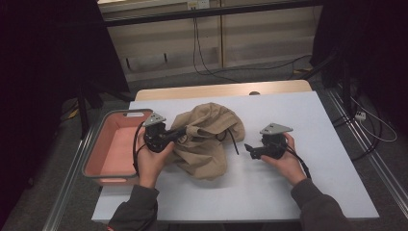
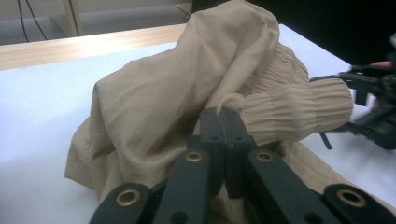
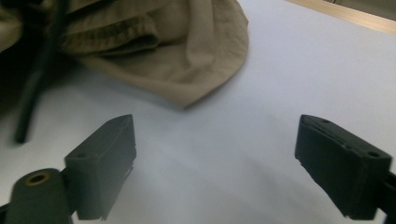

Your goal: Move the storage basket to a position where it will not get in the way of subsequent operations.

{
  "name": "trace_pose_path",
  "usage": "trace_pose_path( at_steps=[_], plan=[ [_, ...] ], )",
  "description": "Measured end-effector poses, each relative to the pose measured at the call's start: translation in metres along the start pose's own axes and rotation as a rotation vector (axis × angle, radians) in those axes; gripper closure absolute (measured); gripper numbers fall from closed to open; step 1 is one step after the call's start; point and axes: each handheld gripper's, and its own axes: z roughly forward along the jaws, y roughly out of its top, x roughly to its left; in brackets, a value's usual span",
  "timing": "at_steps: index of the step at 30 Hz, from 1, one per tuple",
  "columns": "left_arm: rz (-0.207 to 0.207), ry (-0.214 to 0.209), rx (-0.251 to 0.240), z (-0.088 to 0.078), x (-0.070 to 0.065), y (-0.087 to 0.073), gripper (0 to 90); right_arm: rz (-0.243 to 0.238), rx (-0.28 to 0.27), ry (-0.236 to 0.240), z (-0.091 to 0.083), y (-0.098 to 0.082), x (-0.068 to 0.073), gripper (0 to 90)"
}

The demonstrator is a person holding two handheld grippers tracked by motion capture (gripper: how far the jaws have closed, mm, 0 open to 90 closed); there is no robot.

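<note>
A crumpled tan garment [image 1: 207, 139] with a gathered elastic band and a black drawstring [image 1: 233, 142] lies in the middle of the white table [image 1: 298, 192]. My left gripper [image 1: 184, 131] reaches into the garment's left side. In the left gripper view its jaws stand pressed together [image 2: 224, 123] on a fold of the cloth [image 2: 163, 93] beside the elastic band. My right gripper [image 1: 249, 149] hovers just right of the garment with its jaws wide apart. Between them, the right gripper view [image 3: 215, 154] has bare table, with the garment's edge [image 3: 177, 46] and drawstring [image 3: 35, 84] farther off.
A salmon-pink bin [image 1: 113, 144] stands at the table's left edge, beside my left hand. A wooden strip [image 1: 221, 90] runs along the far edge. Cables [image 1: 365, 130] trail on the floor to the right. Bare table lies to the right and in front of the garment.
</note>
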Motion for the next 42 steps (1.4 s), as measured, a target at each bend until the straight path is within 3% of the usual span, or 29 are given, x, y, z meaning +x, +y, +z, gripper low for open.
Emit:
trace_pose_path(
  at_steps=[3,5,7,12,18,20,23,24,26,29,32,36,39,42],
  plan=[
    [0.002,0.006,0.002,0.000,0.000,-0.001,89.4,0.017,0.040,0.035,0.017,0.009,-0.002,21.5],
    [0.011,0.016,0.004,0.000,0.000,-0.001,89.5,0.007,0.065,0.026,0.027,0.015,-0.001,22.6],
    [0.013,0.020,0.004,-0.001,-0.001,-0.001,89.5,0.019,0.069,0.042,0.034,0.020,-0.002,30.5],
    [0.016,0.027,0.006,-0.002,0.001,-0.002,89.5,0.037,0.099,0.064,0.047,0.027,-0.004,34.6],
    [0.009,0.026,0.006,-0.002,0.001,-0.002,89.4,0.023,0.130,0.103,0.055,0.033,-0.001,50.6],
    [0.012,0.030,0.007,-0.003,0.001,-0.002,89.4,0.021,0.128,0.109,0.055,0.033,-0.002,62.7],
    [0.021,0.035,0.008,-0.003,0.001,-0.002,89.4,0.033,0.125,0.150,0.052,0.031,-0.001,86.3],
    [0.023,0.038,0.008,-0.003,0.001,-0.002,89.4,0.021,0.123,0.157,0.052,0.031,0.000,88.6],
    [0.026,0.038,0.008,-0.003,0.001,-0.002,89.4,-0.029,0.118,0.153,0.049,0.029,0.001,89.8],
    [0.028,0.042,0.007,-0.005,0.002,-0.002,89.4,0.005,0.126,0.165,0.044,0.027,-0.003,90.0],
    [0.026,0.043,0.003,-0.006,0.004,-0.002,89.5,-0.006,0.138,0.158,0.032,0.022,-0.008,90.0],
    [0.027,0.038,0.012,-0.002,0.002,-0.004,89.5,0.013,0.104,0.177,0.008,0.012,-0.014,90.0],
    [0.032,0.031,0.018,0.002,-0.002,-0.004,89.5,-0.017,0.111,0.160,-0.008,0.004,-0.017,90.0],
    [0.035,0.018,0.025,0.006,-0.007,-0.005,89.5,-0.013,0.100,0.157,-0.024,-0.006,-0.021,90.0]
  ],
)
